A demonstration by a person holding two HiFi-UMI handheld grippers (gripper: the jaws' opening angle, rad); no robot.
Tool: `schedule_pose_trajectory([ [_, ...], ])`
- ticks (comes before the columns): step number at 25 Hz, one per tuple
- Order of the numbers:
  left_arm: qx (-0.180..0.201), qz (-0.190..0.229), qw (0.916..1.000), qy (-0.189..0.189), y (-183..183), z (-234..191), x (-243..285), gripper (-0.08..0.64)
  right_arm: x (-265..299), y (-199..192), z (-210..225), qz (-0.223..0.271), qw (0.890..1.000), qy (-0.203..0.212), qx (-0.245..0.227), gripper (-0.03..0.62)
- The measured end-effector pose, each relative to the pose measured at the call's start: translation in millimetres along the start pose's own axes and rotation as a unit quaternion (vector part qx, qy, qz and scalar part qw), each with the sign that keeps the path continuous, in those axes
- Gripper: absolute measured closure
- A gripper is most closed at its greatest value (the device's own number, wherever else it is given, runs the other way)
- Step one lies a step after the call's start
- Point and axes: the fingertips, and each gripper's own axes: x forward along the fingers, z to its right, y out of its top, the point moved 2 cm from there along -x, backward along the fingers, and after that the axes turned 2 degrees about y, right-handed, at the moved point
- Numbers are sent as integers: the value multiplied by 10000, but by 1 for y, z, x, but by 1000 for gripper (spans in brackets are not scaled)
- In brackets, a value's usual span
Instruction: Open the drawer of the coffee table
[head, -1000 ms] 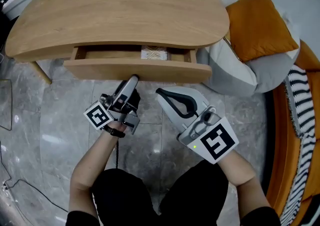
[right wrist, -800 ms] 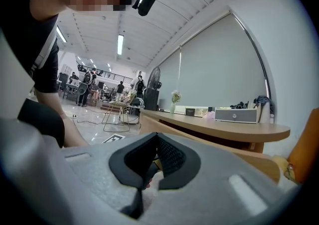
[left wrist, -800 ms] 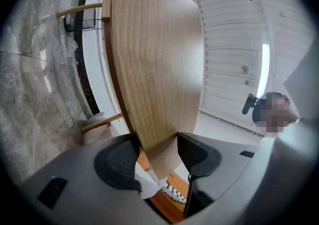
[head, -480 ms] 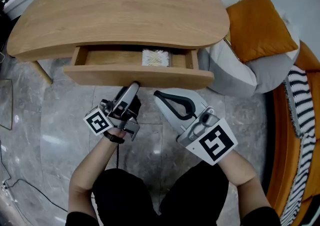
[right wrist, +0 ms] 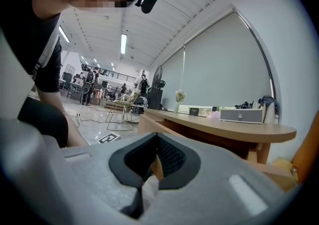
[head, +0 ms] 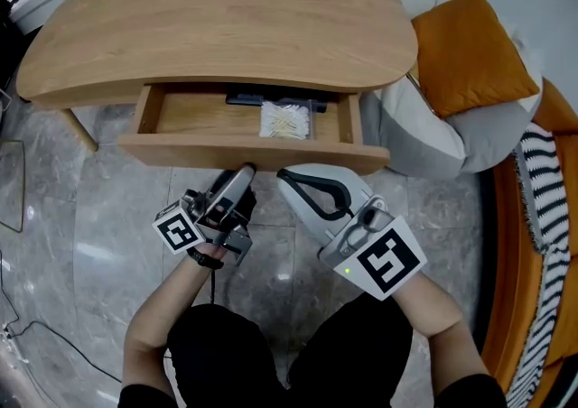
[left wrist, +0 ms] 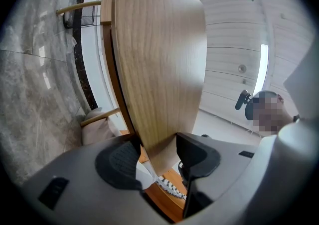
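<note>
Left gripper has its jaws set partly apart and closing on the front panel of the drawer, one pad on each face of the board. Right gripper hangs just beside it, below the drawer front, touching nothing; its jaws are together and empty. The drawer stands pulled out from under the coffee table, open at the top.

Head view only: the drawer's inside, with a packet of pale sticks and a flat dark thing at the back, plus an orange cushion to the right of the table.

Left gripper view only: the board filling the gap between the pads of the left gripper.

Right gripper view only: the right gripper with its tips meeting, the table seen side-on with a grey box and a small vase on it, people far back in the hall
</note>
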Motion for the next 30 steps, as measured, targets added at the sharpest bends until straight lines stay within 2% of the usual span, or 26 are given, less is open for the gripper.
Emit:
schedule_pose_trajectory([
  [20, 345, -278, 9989, -177, -4, -1, -3, 345, 15, -2, -5, 8, 9998, 180, 132, 592],
  [30, 199, -665, 9973, -223, -16, 1, -21, 334, 34, -2, -10, 167, 9992, 299, 204, 592],
])
